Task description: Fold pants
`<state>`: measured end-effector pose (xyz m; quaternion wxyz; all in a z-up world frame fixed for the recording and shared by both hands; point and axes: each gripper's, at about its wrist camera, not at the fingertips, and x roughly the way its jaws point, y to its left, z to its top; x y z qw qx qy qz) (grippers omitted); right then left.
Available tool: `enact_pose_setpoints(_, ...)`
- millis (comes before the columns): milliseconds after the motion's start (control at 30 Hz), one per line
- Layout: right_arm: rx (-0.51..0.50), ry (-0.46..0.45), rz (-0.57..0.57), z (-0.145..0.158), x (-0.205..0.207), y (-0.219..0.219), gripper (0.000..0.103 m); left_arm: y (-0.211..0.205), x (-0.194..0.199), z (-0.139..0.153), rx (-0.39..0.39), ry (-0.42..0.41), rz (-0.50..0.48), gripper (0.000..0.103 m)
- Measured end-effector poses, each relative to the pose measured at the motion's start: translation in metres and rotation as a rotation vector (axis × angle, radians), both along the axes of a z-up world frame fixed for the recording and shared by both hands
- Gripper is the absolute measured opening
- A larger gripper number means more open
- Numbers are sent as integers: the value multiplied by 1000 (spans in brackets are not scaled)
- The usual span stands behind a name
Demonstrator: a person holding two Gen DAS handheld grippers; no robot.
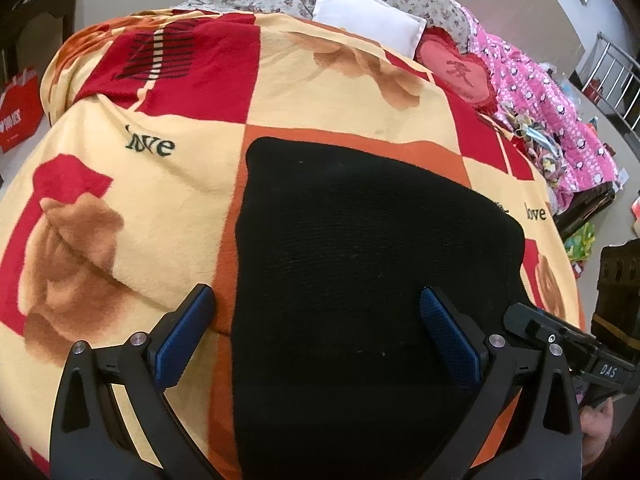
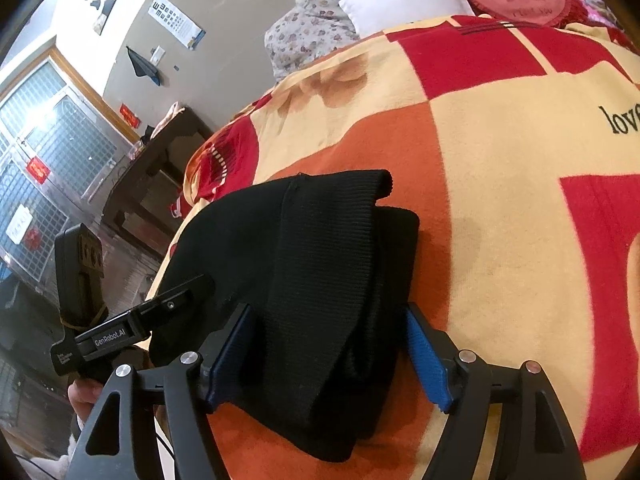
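**Black knit pants, folded on the bed, both tools slack**

While we looked from left to right, the blanket [image 1: 160, 200] came first: a plush spread of cream, red and orange squares covering the bed, soft and uneven under anything laid on it. Our left tool [image 1: 316, 334] hovered low over it with its blue pads [image 1: 182, 340] spread wide, one pad over the blanket's orange stripe and the other over black cloth, gripping nothing.

Next came the pants [image 1: 360, 280], a dark ribbed knit lying as a broad flat panel on the orange square. We judged them light, limp and stretchy, with no stiffness to hold a crease; a lifted edge would sag and drag the layers below. The knit looked grippy rather than slick, so the pads should hold it well.

From the right wrist view the pants [image 2: 320, 280] showed as a thick bundle of several layers, a ribbed band [image 2: 340, 184] draped over the top. Our right tool [image 2: 328, 354] straddled the near end, pads standing apart on either side, not clamped. We reckoned the best hold was on the doubled near edge, pinching through all layers at once, one tool at each corner.
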<state>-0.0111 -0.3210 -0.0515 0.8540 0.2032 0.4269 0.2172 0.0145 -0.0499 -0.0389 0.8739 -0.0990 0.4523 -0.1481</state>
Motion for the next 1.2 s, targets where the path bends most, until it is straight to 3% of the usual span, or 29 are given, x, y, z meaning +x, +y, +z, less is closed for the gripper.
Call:
enact_pose_setpoints(100, -6, -4, 1, 1, 0, 0, 74, 0, 0, 0, 0, 1, -5, 103)
enact_pose_setpoints(267, -42, -22, -9, 3, -4, 4, 63, -1, 0, 1, -1, 11, -5, 102)
enact_pose_setpoints(333, -64, -47, -3, 6, -8, 6, 57, -2, -4, 3, -29, 3, -20, 87)
enact_pose_setpoints(533, -89, -107, 29, 25, -13, 13, 39, -6, -7, 17, -11, -11, -37, 69)
enact_pose_setpoints(633, -107, -132, 39, 36, -10, 17, 38, -5, 0, 28, -7, -22, -45, 63)
enact_pose_setpoints(900, -114, -182, 23, 59, 21, 23, 38, -18, 28, 48, 24, -75, -41, 62)
enact_pose_setpoints(1200, -96, -169, -16, 54, 63, 17, 37, -22, 75, 35, 66, -52, -12, 62)
